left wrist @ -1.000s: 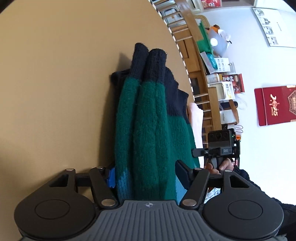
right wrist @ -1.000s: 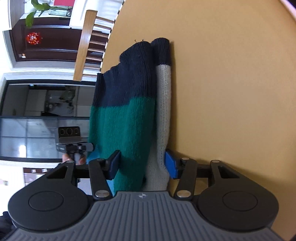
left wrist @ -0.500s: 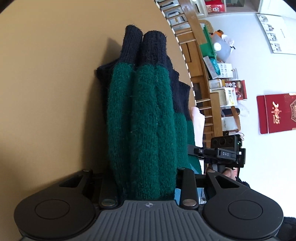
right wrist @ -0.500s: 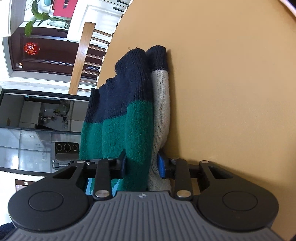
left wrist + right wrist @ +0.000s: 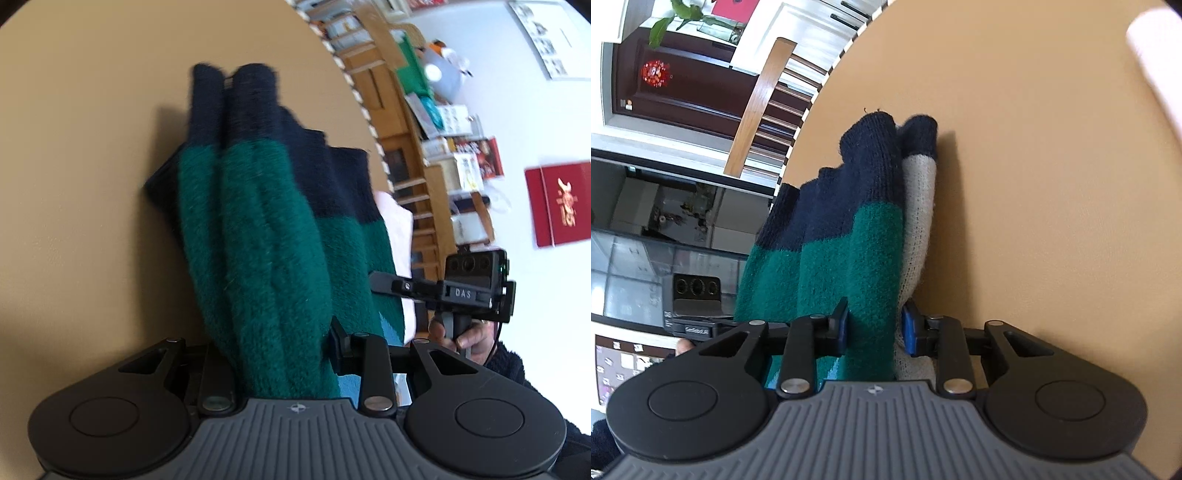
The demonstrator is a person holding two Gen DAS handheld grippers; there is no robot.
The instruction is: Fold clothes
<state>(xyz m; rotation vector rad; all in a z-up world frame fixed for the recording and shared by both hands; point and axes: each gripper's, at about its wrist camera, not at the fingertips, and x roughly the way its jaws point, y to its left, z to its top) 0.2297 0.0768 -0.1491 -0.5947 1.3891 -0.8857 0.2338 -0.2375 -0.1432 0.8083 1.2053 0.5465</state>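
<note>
A knitted sweater (image 5: 258,229) in green, navy and light blue hangs folded over a tan table (image 5: 74,184). My left gripper (image 5: 275,354) is shut on a thick bunch of its green part. My right gripper (image 5: 873,328) is shut on the sweater (image 5: 849,258) too, pinching green and grey knit between its blue pads (image 5: 910,328). The navy cuffs hang away from both cameras, near the tabletop. Each gripper shows in the other's view: the right one (image 5: 469,291) and the left one (image 5: 696,306).
The tan table (image 5: 1052,184) fills the right of the right wrist view. A pale pink cloth (image 5: 399,236) lies behind the sweater. Wooden chairs (image 5: 406,122) and shelves stand past the table edge. A wooden chair back (image 5: 761,103) stands by the far rim.
Both grippers have closed onto the sweater and lifted it; the garment has shifted in both views and hangs farther off the table.
</note>
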